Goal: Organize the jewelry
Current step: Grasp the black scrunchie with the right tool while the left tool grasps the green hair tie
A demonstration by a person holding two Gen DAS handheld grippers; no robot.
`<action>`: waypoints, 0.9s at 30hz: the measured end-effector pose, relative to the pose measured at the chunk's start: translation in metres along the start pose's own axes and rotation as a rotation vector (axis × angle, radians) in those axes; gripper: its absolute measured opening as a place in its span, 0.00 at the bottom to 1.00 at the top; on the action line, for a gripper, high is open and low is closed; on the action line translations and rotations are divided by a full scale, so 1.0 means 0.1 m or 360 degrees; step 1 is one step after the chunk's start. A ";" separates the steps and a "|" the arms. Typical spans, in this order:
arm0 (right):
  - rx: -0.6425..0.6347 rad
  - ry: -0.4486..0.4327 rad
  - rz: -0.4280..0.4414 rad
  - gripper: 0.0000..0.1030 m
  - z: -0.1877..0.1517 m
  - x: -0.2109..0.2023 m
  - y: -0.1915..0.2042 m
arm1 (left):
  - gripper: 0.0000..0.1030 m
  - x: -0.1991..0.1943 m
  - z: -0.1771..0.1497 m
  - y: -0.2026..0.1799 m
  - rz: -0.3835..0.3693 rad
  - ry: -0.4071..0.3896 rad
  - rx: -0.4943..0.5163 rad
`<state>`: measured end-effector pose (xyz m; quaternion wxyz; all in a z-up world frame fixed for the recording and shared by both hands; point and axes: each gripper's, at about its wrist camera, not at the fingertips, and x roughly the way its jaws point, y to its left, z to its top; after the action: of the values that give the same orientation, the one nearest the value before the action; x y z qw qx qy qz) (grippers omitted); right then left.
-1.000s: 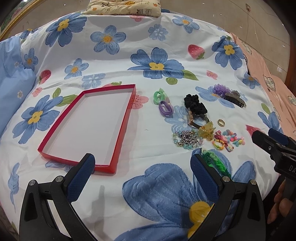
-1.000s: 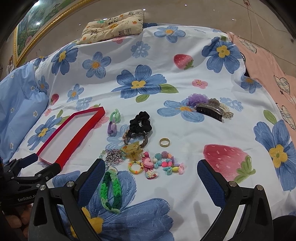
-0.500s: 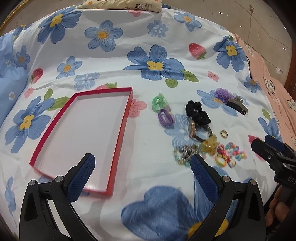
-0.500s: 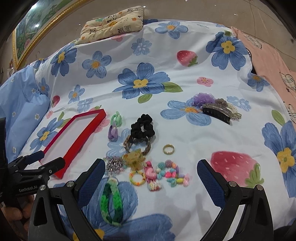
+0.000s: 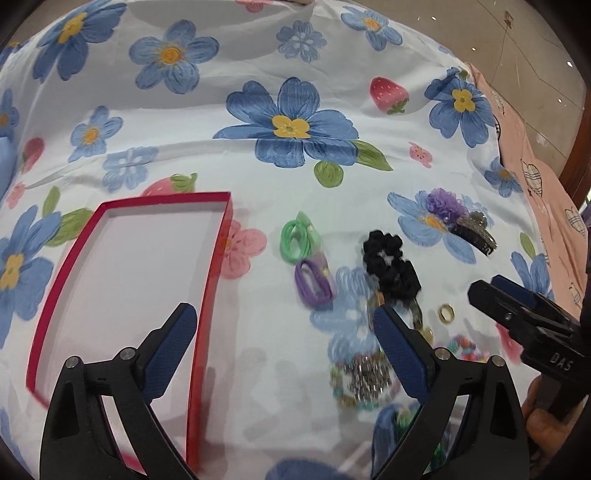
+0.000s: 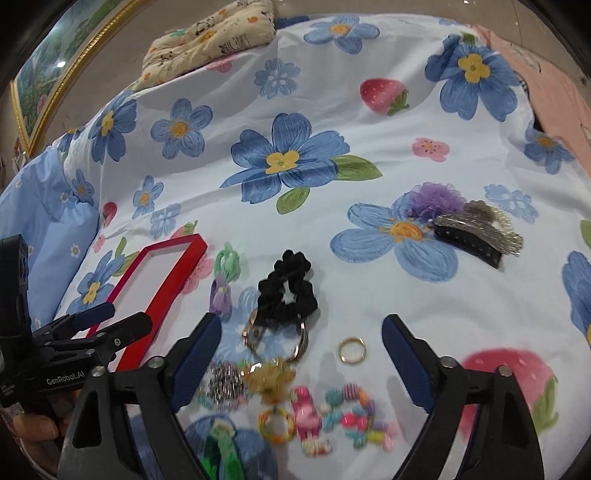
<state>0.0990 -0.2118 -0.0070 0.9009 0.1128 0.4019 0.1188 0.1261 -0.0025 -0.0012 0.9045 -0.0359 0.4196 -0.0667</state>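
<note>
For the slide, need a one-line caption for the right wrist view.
Right claw, closing but empty, hovers over scattered jewelry beside a red tray on a floral bedsheet.

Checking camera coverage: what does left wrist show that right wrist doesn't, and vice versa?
Left wrist only: the red tray's whole white floor, nothing in it.

Right wrist only: the folded cream blanket, the gold picture frame, and the yellow ring and pink charm unblocked.

Both: black scrunchie, gold ring, green and purple hair ties, dark hair clip. Left gripper and right gripper are closing with nothing between the pads.
</note>
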 end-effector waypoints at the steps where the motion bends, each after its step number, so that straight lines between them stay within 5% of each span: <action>1: 0.0000 0.0010 0.0003 0.78 0.02 0.04 -0.01 | 0.90 0.06 0.06 0.00 0.0001 0.0010 0.0005; 16: -0.0015 0.0265 0.0053 0.43 0.24 0.87 -0.07 | 0.70 1.00 0.54 0.01 -0.0036 0.0243 0.0003; 19: -0.0007 0.0294 0.0056 0.34 0.23 0.97 -0.09 | 0.58 1.12 0.56 0.00 -0.0054 0.0288 -0.0001; 23: 0.0000 0.0319 0.0056 0.15 0.21 1.04 -0.12 | 0.28 1.25 0.56 -0.01 -0.0125 0.0354 -0.0015; 27: -0.0014 0.0302 0.0052 0.11 0.22 1.02 -0.10 | 0.14 1.22 0.56 0.00 -0.0161 0.0342 -0.0028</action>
<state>0.1830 -0.1928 -0.0663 0.8573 0.1036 0.4829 0.1453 0.2463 -0.0204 -0.0569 0.8496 -0.0575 0.5123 -0.1120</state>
